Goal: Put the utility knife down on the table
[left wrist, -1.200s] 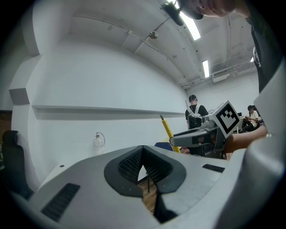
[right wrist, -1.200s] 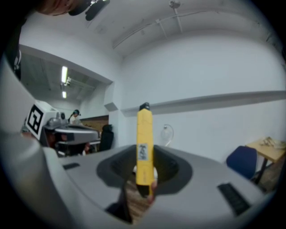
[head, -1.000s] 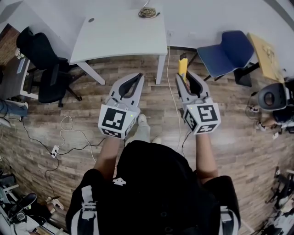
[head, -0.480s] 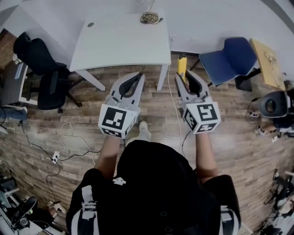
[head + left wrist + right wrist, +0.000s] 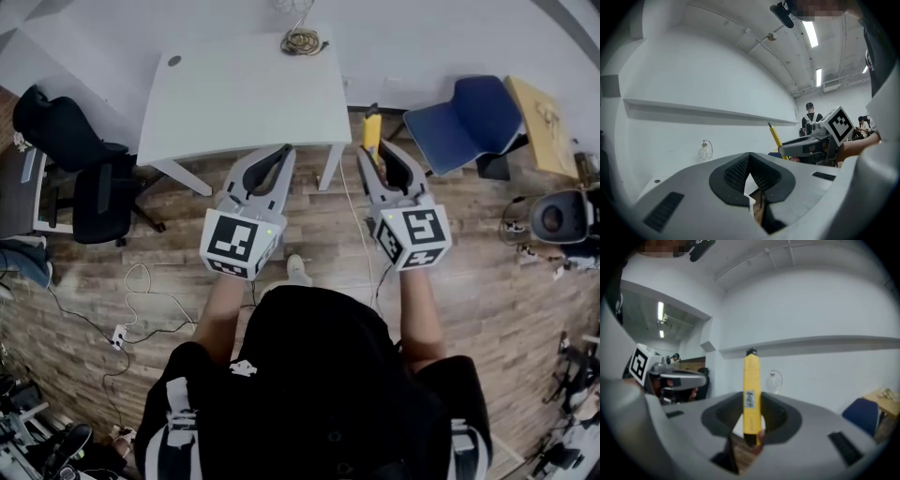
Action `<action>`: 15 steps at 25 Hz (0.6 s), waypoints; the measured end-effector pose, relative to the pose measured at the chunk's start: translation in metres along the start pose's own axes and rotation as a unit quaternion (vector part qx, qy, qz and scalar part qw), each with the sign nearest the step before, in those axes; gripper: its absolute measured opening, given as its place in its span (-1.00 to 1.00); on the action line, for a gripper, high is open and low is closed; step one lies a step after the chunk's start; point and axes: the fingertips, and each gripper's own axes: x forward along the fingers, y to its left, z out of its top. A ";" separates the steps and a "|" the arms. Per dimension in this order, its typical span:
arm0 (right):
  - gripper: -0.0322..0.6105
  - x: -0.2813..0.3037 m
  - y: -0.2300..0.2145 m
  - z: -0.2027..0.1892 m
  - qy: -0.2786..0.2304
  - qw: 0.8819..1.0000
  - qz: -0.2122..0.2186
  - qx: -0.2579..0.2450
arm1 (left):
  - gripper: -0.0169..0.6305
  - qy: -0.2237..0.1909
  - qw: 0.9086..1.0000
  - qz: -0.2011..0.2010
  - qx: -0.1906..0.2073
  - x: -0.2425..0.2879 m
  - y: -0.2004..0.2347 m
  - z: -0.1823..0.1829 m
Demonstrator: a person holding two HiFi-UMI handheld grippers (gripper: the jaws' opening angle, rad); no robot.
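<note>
The yellow utility knife [image 5: 372, 132] stands upright between the jaws of my right gripper [image 5: 379, 156], which is shut on its lower part. Its black tip points up and past the fingertips. In the right gripper view the knife [image 5: 751, 394] fills the middle, with the white wall behind it. My left gripper [image 5: 284, 151] is shut with nothing in it, level with the right one. Both sit at the front edge of the white table [image 5: 234, 94], the right one just off its right corner. In the left gripper view the pads [image 5: 740, 171] meet in a narrow V.
A coiled cable [image 5: 302, 40] lies at the table's far edge, and a small dark dot [image 5: 174, 60] at its far left corner. A blue chair [image 5: 466, 117] stands to the right, a black office chair [image 5: 80, 159] to the left. Cables trail over the wooden floor [image 5: 131, 281].
Both grippers have moved forward together, and the table has come nearer: their tips now reach its front edge. The knife stays held the same way.
</note>
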 end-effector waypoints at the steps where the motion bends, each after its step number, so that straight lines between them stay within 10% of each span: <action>1: -0.48 0.005 -0.001 0.000 0.001 1.000 -0.001 0.000 | -0.90 0.000 1.000 -0.001 -0.001 0.003 0.004 -0.002; 15: -0.48 0.070 0.010 -0.004 0.012 1.000 -0.004 0.006 | -0.90 0.011 1.000 -0.006 -0.009 0.015 0.064 -0.022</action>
